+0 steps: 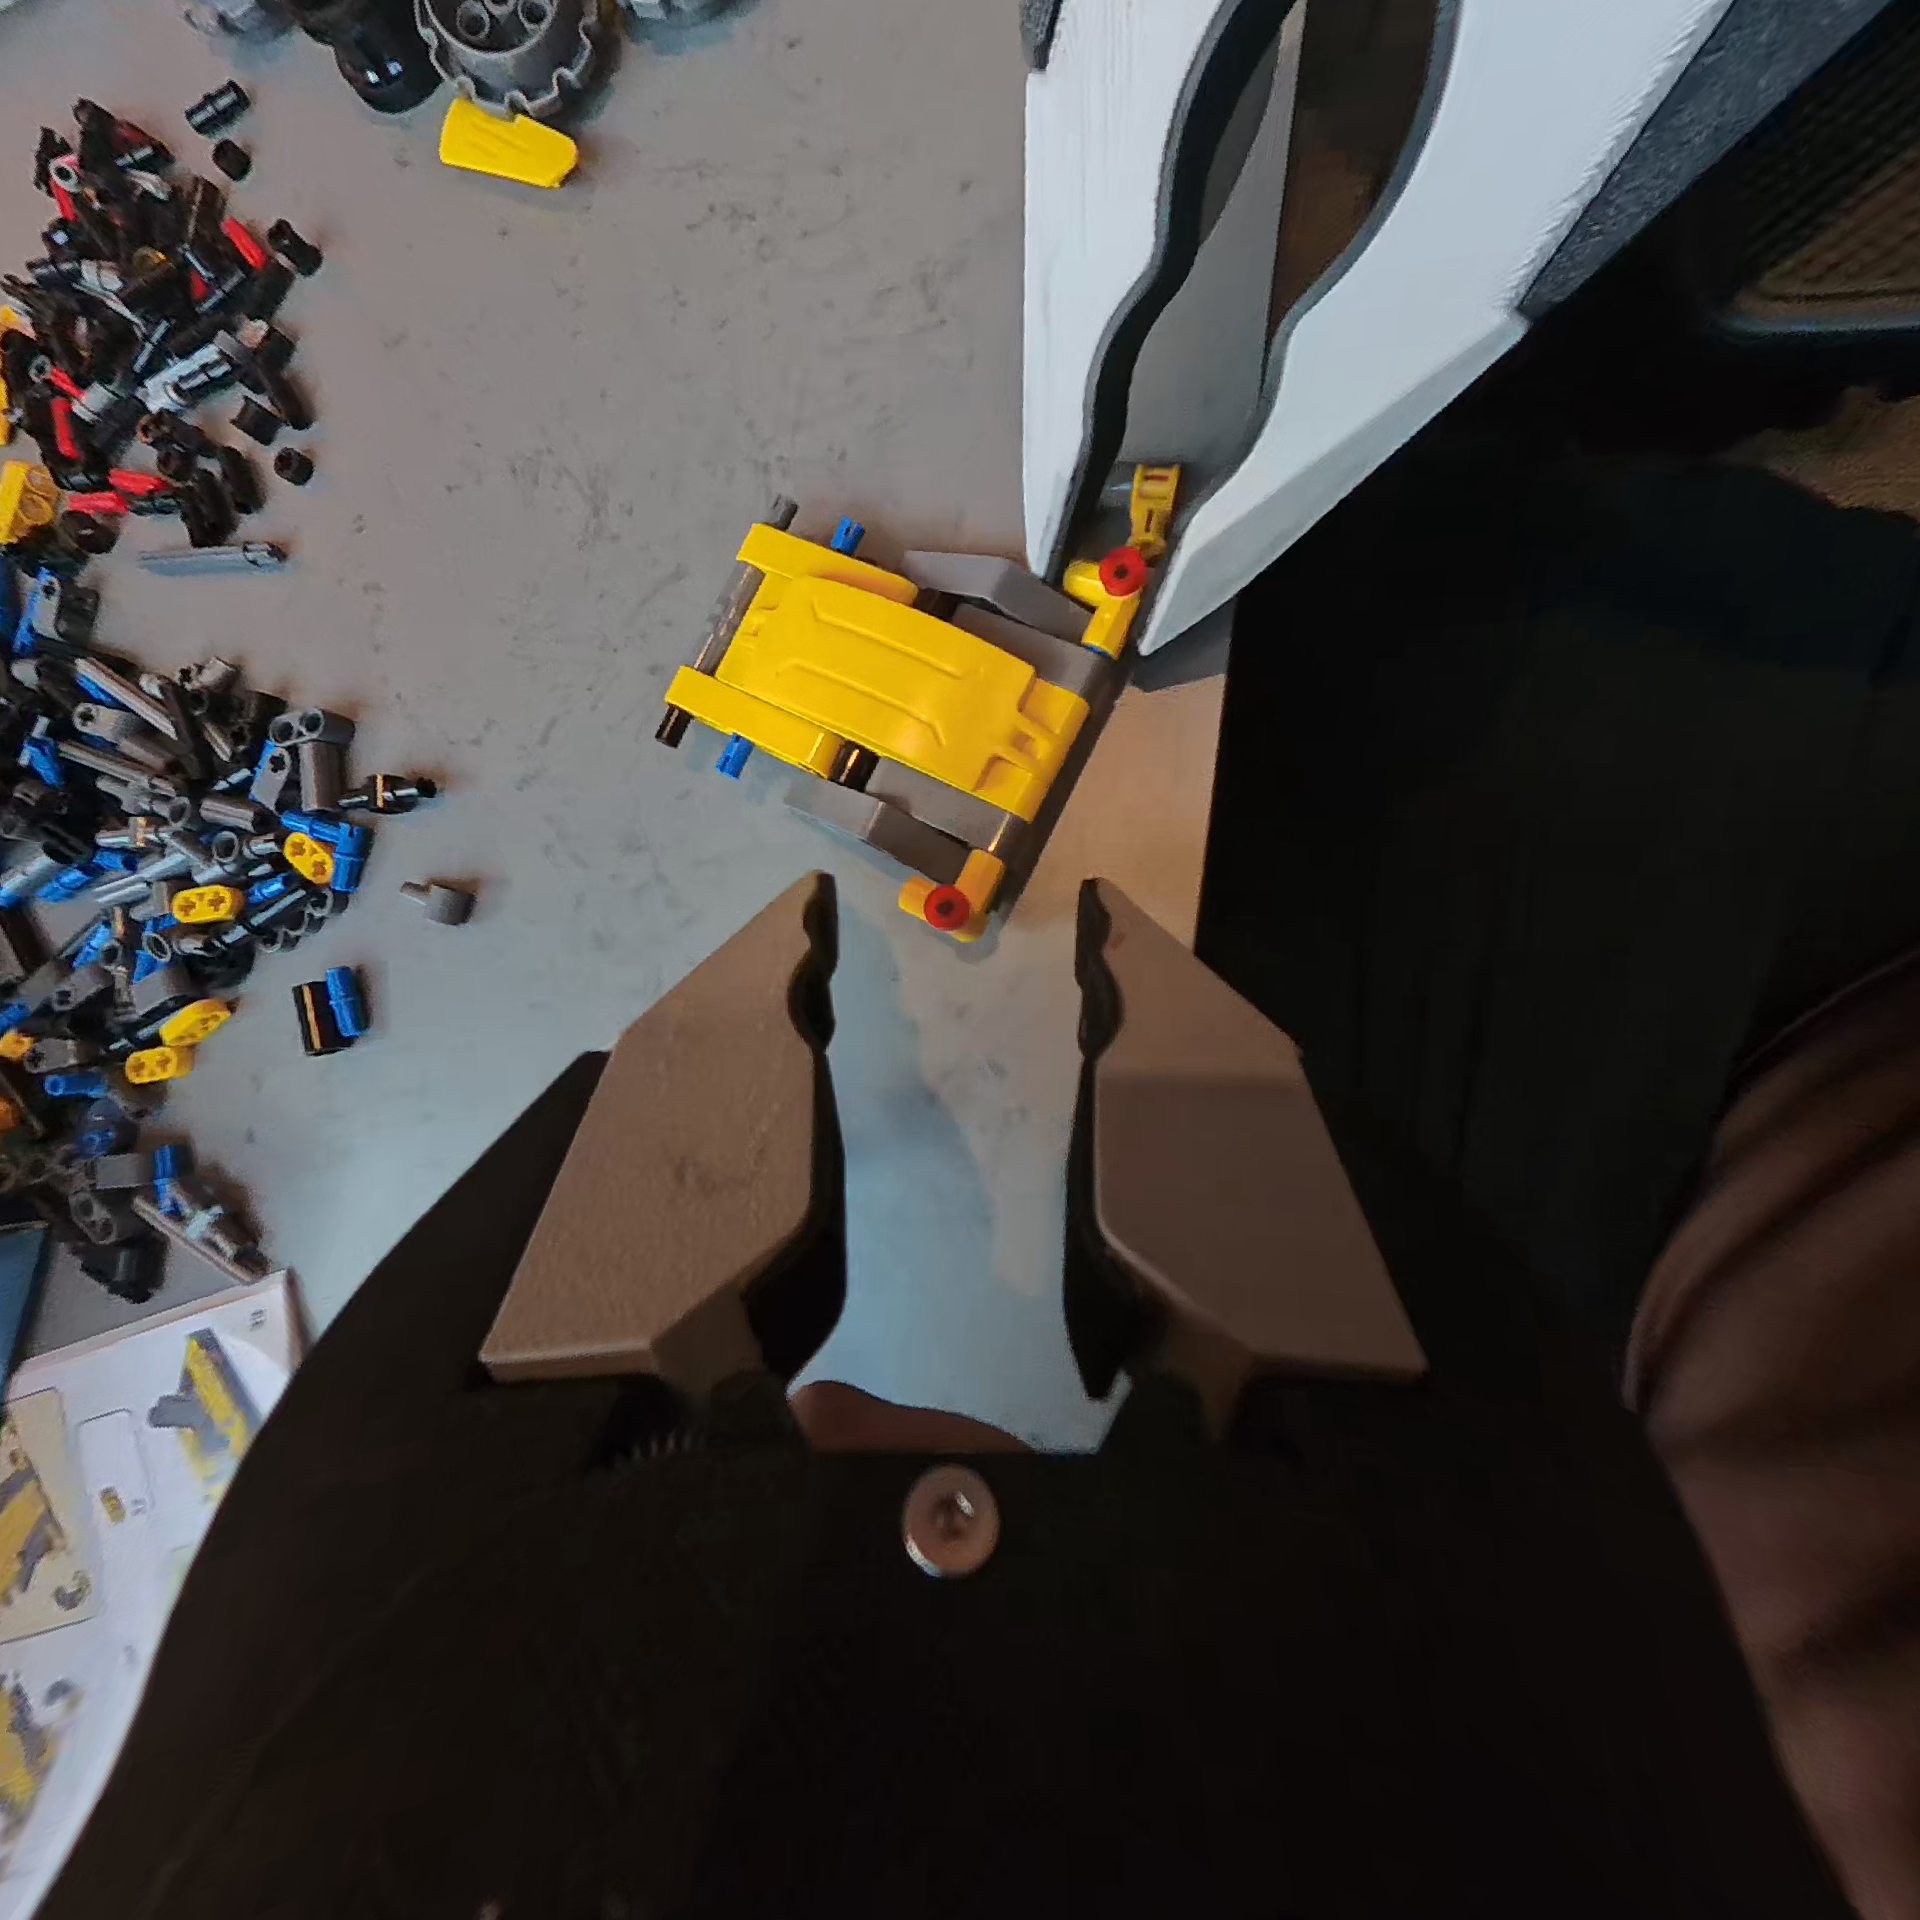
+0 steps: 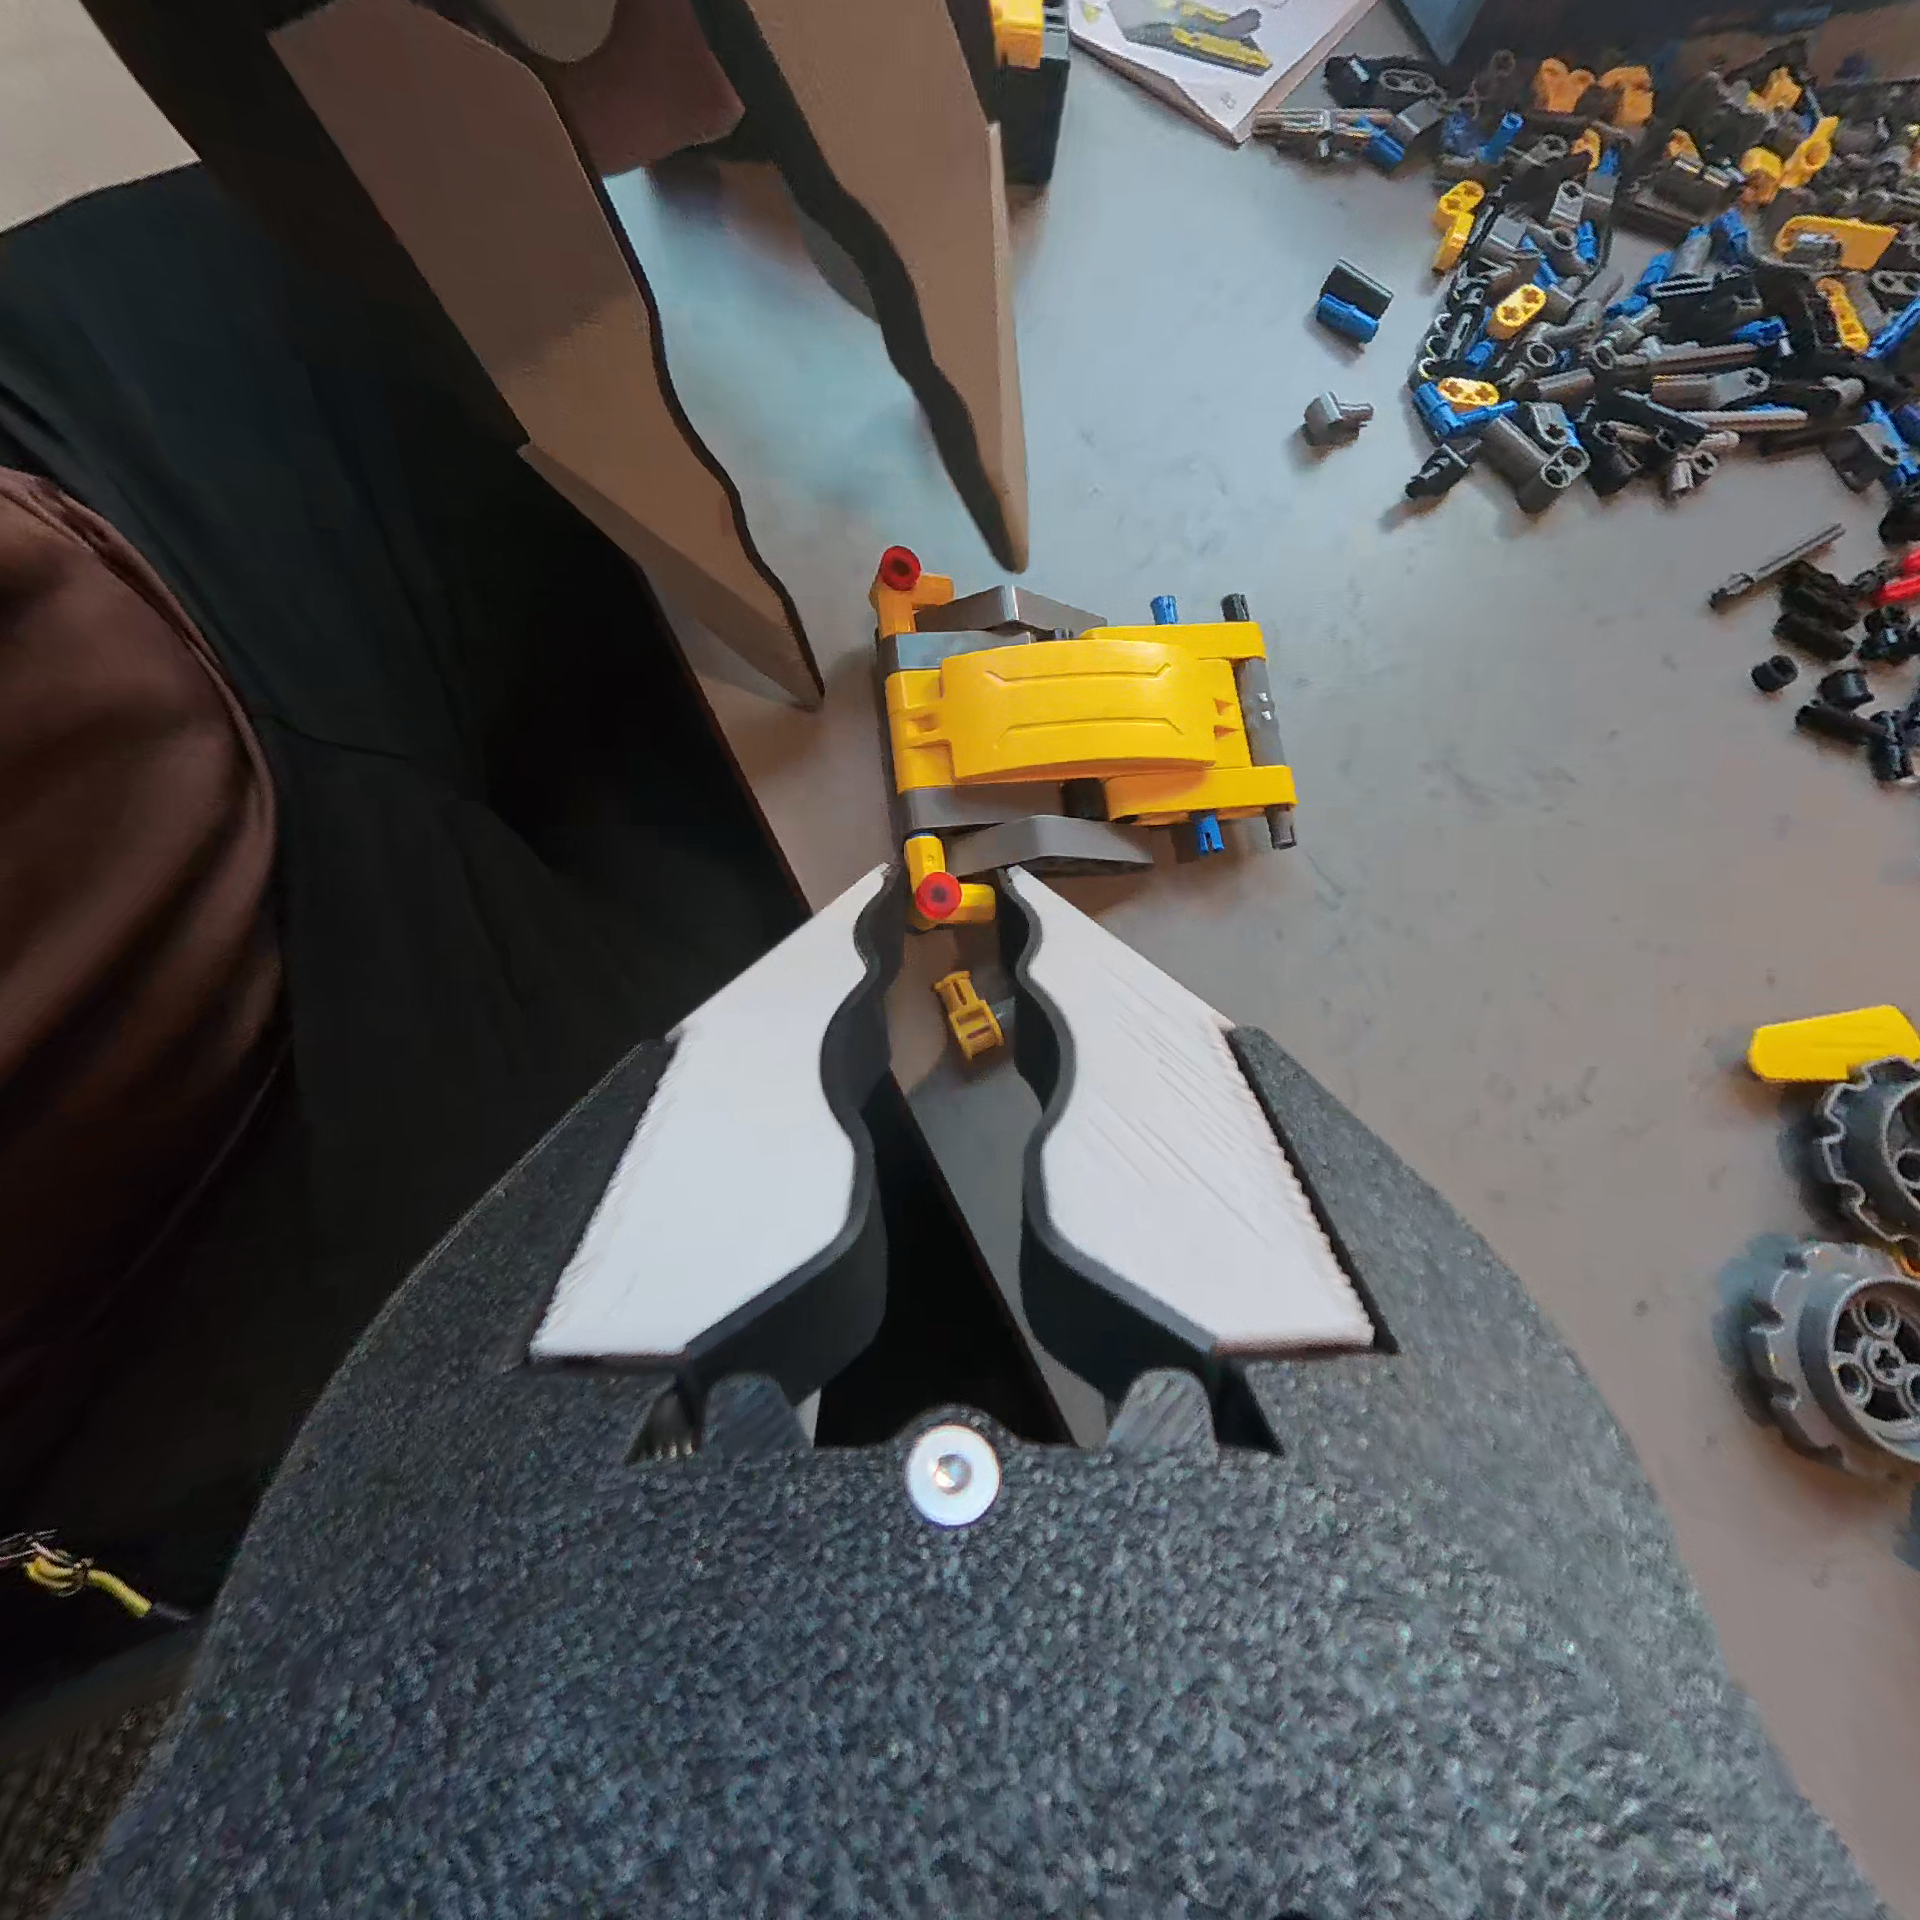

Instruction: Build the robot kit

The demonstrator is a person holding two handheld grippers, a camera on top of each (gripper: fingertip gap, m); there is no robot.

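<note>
The left tool [image 1: 956,914] has brown fingers set wide apart with nothing between them; we see it just short of the yellow brick model [image 1: 883,686], near the model's red-capped corner. The model lies on the grey counter [image 1: 582,416] at its edge. The white-fingered right tool [image 1: 1107,592] meets the model's other red-capped corner. A pile of loose bricks [image 1: 135,727] lies well apart from the model.

In the right wrist view, the right tool [image 2: 945,904] stands narrow, its tips either side of the model's [image 2: 1081,717] red-capped yellow corner piece [image 2: 940,896]; we cannot tell whether they grip it. A small yellow connector [image 2: 966,1013] lies between the fingers. The left tool [image 2: 914,634] is at the model's far corner.
</note>
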